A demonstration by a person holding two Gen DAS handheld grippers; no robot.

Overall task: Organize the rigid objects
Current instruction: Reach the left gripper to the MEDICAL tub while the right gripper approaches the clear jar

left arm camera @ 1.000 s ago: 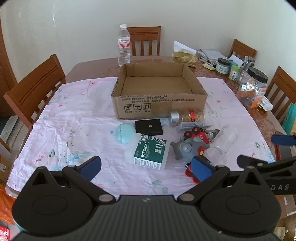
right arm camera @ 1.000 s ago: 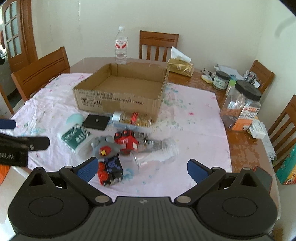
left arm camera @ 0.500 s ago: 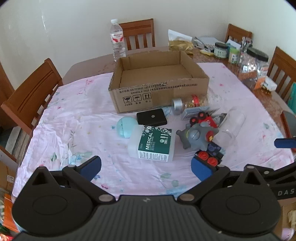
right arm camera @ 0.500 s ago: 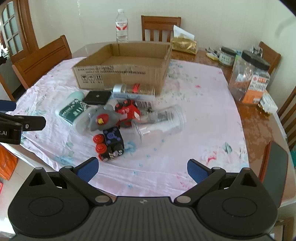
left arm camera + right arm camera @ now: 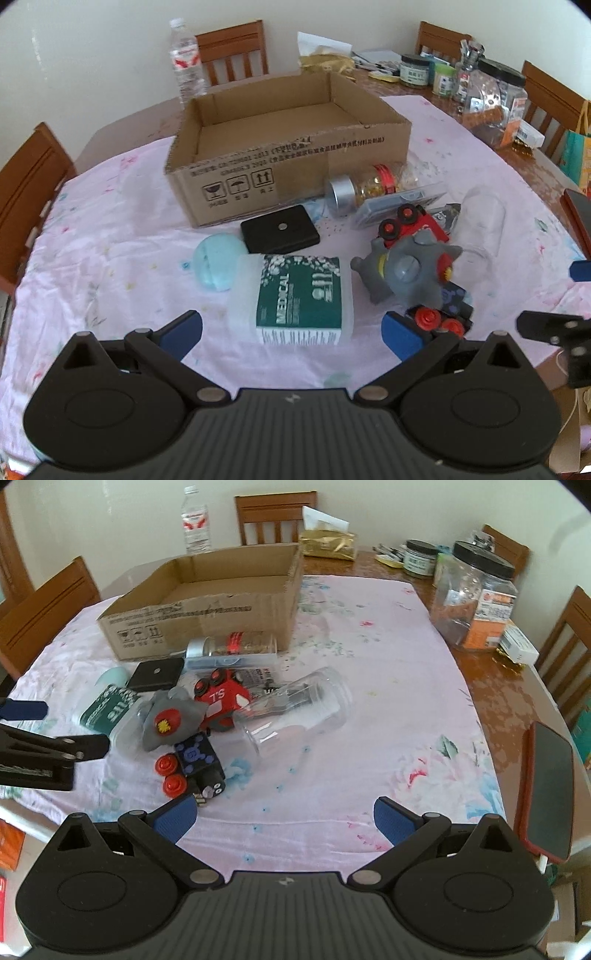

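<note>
An open, empty cardboard box (image 5: pixel 291 147) (image 5: pixel 207 609) stands on the pink cloth. In front of it lie a green-labelled medical bottle (image 5: pixel 295 299) (image 5: pixel 110 709), a pale blue egg-shaped thing (image 5: pixel 218 262), a black flat pad (image 5: pixel 279 233) (image 5: pixel 155 674), a jar with a silver lid (image 5: pixel 365 186) (image 5: pixel 232 648), a grey toy (image 5: pixel 406 273) (image 5: pixel 166 723), a red toy car (image 5: pixel 413 225) (image 5: pixel 221 701), a black cube with red knobs (image 5: pixel 443 317) (image 5: pixel 195 768) and a clear cup (image 5: pixel 480 225) (image 5: pixel 295 709). My left gripper (image 5: pixel 291 332) is open just short of the medical bottle. My right gripper (image 5: pixel 284 821) is open over bare cloth.
Wooden chairs ring the table. A water bottle (image 5: pixel 186 62) stands behind the box. Jars and a large black-lidded container (image 5: pixel 476 602) crowd the far right. A phone in a red case (image 5: pixel 546 790) lies at the right table edge.
Both grippers have moved forward and lower toward the pile of objects, which now looks larger. Both stay open. Nothing on the table has moved.
</note>
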